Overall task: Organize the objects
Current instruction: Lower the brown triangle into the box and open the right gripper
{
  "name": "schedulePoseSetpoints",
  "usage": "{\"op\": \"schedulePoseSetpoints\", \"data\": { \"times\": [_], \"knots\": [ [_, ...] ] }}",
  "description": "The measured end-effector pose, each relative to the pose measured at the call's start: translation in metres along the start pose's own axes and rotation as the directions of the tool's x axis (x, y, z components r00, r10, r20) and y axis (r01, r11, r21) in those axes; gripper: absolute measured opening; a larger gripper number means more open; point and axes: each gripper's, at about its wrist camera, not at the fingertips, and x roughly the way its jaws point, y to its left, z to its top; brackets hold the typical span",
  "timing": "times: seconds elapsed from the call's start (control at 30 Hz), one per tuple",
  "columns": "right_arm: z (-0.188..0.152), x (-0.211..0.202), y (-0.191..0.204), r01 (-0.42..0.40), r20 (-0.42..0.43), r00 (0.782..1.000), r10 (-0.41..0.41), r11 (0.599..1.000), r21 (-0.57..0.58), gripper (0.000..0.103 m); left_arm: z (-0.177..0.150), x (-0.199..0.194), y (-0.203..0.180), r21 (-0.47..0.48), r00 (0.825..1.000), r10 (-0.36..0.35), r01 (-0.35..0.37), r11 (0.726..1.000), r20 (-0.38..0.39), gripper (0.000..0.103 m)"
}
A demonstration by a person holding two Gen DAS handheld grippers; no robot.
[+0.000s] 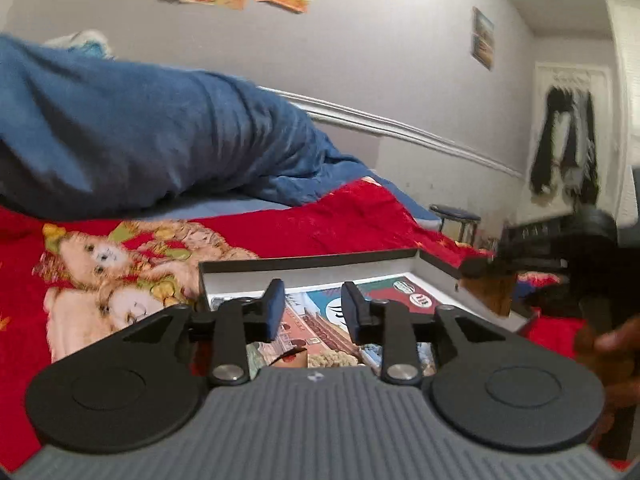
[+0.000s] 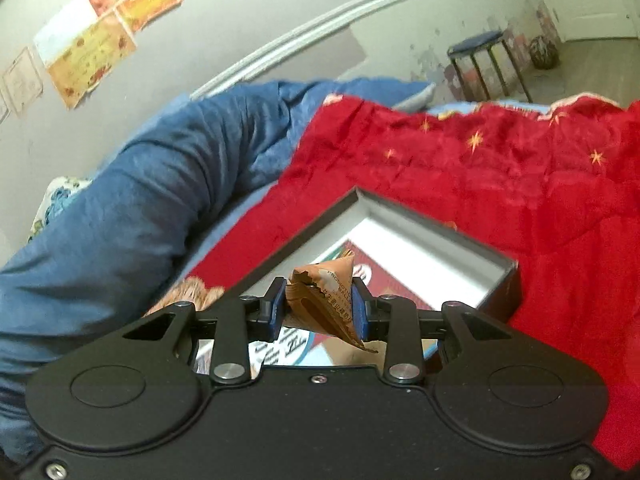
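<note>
So I'm working over a bed (image 2: 500, 184) with a red blanket (image 1: 320, 216), teddy bear print on it, plus a bunched-up blue duvet (image 1: 140, 132) against a grey wall (image 1: 360, 52) with posters. A stool (image 2: 480, 52) stands further back. My right tool (image 2: 320, 308) is clamped on a brown triangular packet (image 2: 328, 300), held just above the open shallow box (image 2: 400, 256) lying on the blanket. Left tool (image 1: 312, 312) is spread, nothing in it, over the same box. Printed stuff inside is half hidden by the tools, can't read it.
</note>
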Motion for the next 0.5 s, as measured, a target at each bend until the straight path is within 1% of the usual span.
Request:
{"op": "schedulePoseSetpoints", "data": {
  "times": [0.03, 0.1, 0.17, 0.2, 0.23, 0.33, 0.4, 0.5],
  "knots": [
    [-0.001, 0.0, 0.0, -0.005, -0.015, 1.0, 0.005, 1.0, -0.006, 0.033, 0.001, -0.001, -0.001, -0.002, 1.0, -0.008, 0.008, 1.0, 0.005, 0.059],
    [-0.005, 0.0, 0.002, 0.0, -0.045, 0.999, -0.002, 0.999, -0.036, 0.033, -0.001, -0.006, -0.007, 0.014, 1.0, -0.015, 0.015, 1.0, -0.006, 0.063],
    [-0.006, 0.0, 0.005, 0.015, -0.048, 0.999, -0.019, 0.998, -0.066, 0.032, -0.002, -0.009, -0.011, 0.017, 0.999, -0.037, 0.037, 0.999, -0.015, 0.067],
    [-0.005, -0.001, 0.006, 0.022, -0.043, 0.999, -0.025, 0.997, -0.078, 0.033, -0.003, -0.01, -0.015, 0.021, 0.998, -0.055, 0.056, 0.998, -0.023, 0.073],
    [-0.003, -0.002, 0.007, 0.024, -0.036, 0.999, -0.028, 0.996, -0.085, 0.033, -0.004, -0.012, -0.019, 0.032, 0.997, -0.073, 0.074, 0.997, -0.03, 0.076],
    [0.002, -0.004, 0.007, 0.029, -0.02, 0.999, -0.031, 0.995, -0.1, 0.032, -0.007, -0.021, -0.029, 0.067, 0.993, -0.116, 0.117, 0.991, -0.013, 0.078],
    [0.004, -0.002, 0.005, 0.038, -0.031, 0.999, -0.042, 0.994, -0.101, 0.032, -0.007, -0.029, -0.037, 0.081, 0.99, -0.142, 0.142, 0.987, -0.001, 0.079],
    [0.004, 0.004, 0.003, 0.038, -0.061, 0.997, -0.044, 0.995, -0.097, 0.032, -0.009, -0.038, -0.045, 0.089, 0.987, -0.162, 0.162, 0.983, 0.002, 0.08]
  ]
}}
